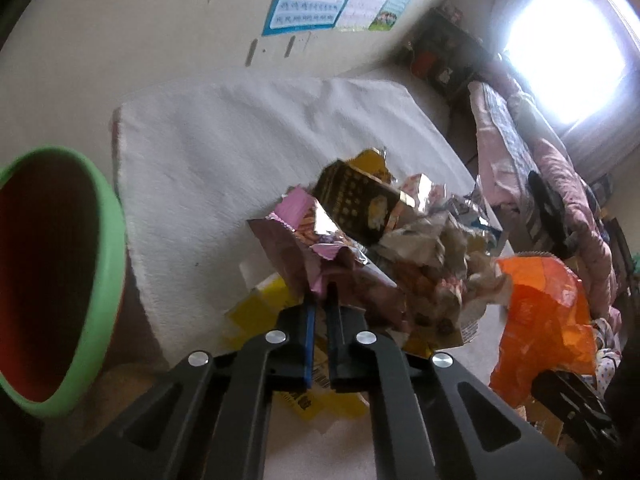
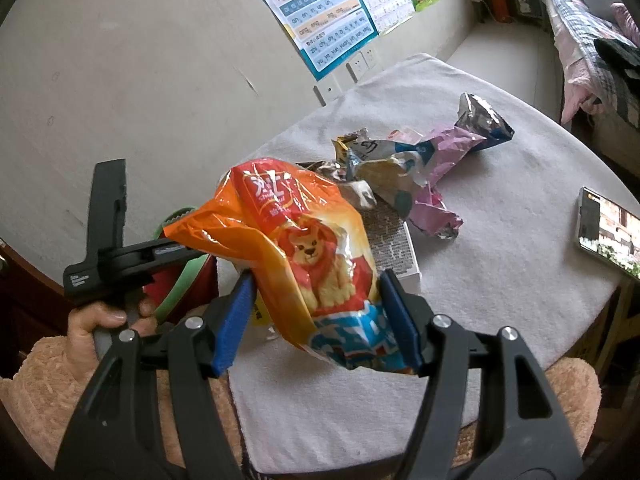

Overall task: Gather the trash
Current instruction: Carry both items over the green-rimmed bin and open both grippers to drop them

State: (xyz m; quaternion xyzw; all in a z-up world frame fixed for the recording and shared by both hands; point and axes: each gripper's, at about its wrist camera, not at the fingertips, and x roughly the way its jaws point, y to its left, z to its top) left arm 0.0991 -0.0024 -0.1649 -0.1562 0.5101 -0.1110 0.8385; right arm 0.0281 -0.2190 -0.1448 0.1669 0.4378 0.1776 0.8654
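My left gripper (image 1: 322, 300) is shut on a pink and brown snack wrapper (image 1: 300, 236) and holds it up over the table, in front of a pile of crumpled wrappers (image 1: 420, 240). My right gripper (image 2: 316, 312) is shut on an orange snack bag with a lion (image 2: 304, 248), held above the table's near edge; the bag also shows in the left wrist view (image 1: 544, 312). A bin with a green rim and red inside (image 1: 60, 280) stands at the left; its rim shows behind the left gripper's body (image 2: 184, 276).
The table wears a white cloth (image 2: 500, 240). More wrappers (image 2: 420, 160) and a white box (image 2: 396, 244) lie on it. A phone (image 2: 608, 232) lies at the right edge. A bed with pink bedding (image 1: 540, 168) is at the right, and posters (image 2: 320, 12) hang on the wall.
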